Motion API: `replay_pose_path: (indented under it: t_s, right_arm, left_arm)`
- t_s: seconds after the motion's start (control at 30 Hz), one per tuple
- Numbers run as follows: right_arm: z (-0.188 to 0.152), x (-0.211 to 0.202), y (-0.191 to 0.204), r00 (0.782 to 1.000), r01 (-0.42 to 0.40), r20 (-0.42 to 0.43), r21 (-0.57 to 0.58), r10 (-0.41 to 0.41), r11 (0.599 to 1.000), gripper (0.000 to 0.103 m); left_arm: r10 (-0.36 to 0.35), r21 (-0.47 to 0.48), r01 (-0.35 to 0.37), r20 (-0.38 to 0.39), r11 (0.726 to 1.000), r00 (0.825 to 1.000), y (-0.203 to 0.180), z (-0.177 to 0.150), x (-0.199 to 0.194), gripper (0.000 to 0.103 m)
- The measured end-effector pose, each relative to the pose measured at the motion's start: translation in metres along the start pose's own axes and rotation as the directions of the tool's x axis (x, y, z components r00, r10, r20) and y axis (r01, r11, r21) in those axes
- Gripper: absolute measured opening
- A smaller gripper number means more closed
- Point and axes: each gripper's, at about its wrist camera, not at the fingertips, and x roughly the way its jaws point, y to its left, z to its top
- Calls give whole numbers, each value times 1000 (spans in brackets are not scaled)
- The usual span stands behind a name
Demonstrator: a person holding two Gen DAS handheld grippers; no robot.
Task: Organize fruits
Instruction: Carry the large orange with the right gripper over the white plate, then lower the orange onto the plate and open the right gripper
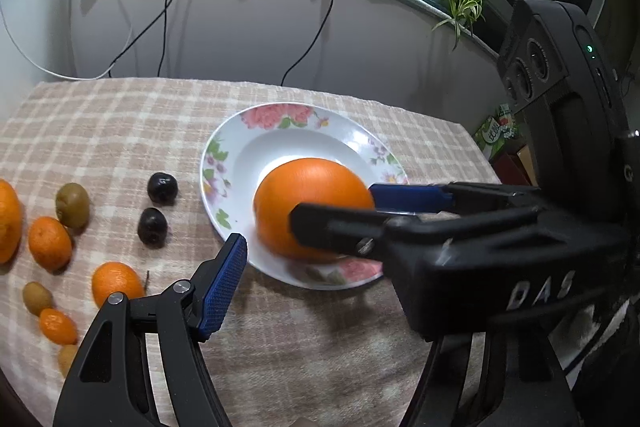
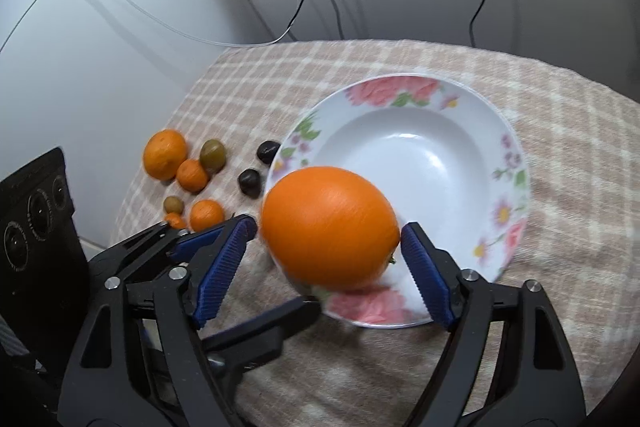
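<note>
The right gripper (image 2: 324, 259) stands open around a large orange (image 2: 330, 227) low over the near rim of the floral plate (image 2: 420, 147), touching neither pad, so it could roll off onto the checked cloth (image 2: 560, 187), while the left gripper (image 2: 224, 239), also open, holds nothing.

Plate: round white glazed ceramic plate (image 2: 516, 163) with floral rim, glossy, smooth.
Orange: large orange citrus fruit (image 2: 332, 227), finely dimpled skin, low sheen.
Cloth: beige checked woven tablecloth (image 1: 120, 119), matt, slightly fuzzy.
Pads: blue ribbed rubber-like finger pads (image 2: 426, 267), matt.
Frames: black plastic gripper arms, semi-matt, with bright metal screw heads (image 2: 468, 274).
Dark fruits: two small dark round fruits (image 1: 162, 188), glossy.
</note>
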Motion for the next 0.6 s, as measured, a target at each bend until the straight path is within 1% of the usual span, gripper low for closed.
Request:
replay_pose_path:
  t_s: [0.1, 0.33, 0.6]
  right_arm:
    - [3, -8, -3, 999, 20, 33, 6, -21, 1000, 89]
    - [6, -19, -3, 996, 49, 74, -2, -49, 999, 90]
    - [7, -23, 3, 995, 50, 87, -13, -49, 999, 90]
  left_arm:
    - [2, -8, -2, -1, 1000, 1000, 2, -1, -1, 71]
    - [7, -9, -7, 5, 1000, 1000, 3, -4, -5, 71]
    - [21, -19, -20, 23, 1000, 1000, 7, -3, -12, 71]
